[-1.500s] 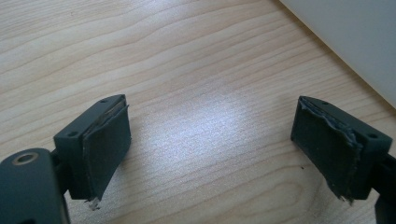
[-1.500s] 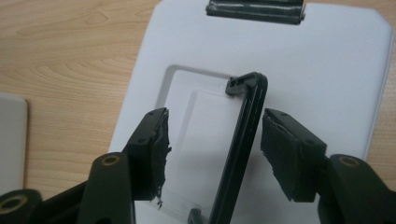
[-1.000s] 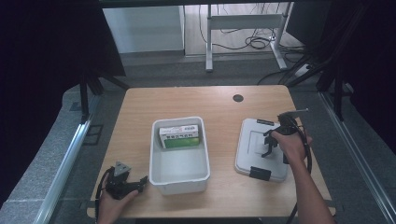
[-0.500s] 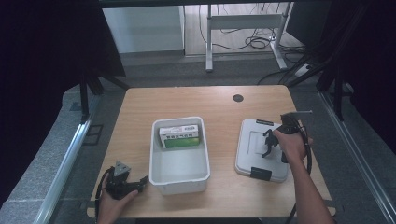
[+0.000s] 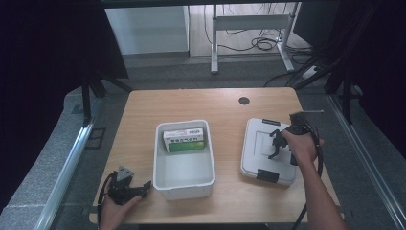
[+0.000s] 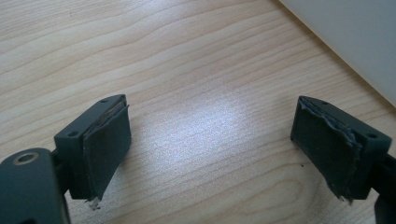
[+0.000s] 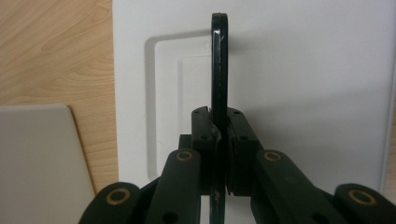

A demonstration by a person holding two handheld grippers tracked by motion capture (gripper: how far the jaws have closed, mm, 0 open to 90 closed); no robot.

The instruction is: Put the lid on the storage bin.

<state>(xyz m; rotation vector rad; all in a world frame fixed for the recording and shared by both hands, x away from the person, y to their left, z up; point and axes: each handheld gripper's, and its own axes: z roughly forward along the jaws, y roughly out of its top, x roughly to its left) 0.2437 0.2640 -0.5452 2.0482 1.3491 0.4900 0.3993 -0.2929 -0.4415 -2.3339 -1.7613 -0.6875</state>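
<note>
As gripper clamps, handle edge-on.

Open tabletop left of bin

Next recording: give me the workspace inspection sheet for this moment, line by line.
Surface: wooden table, with a dark round hole near its far edge.
Job's things: open white bin at the middle with a green and white box lying in its far end; white lid with black latches flat on the table to the right, its black handle raised.
Clutter: nothing seen.
Grippers: left claw open, low over bare wood at the near left corner; right claw shut on the handle.
Cables: one trails from each claw; more lie on the floor beyond.
Surroundings: dark curtains, a metal desk frame behind.
</note>
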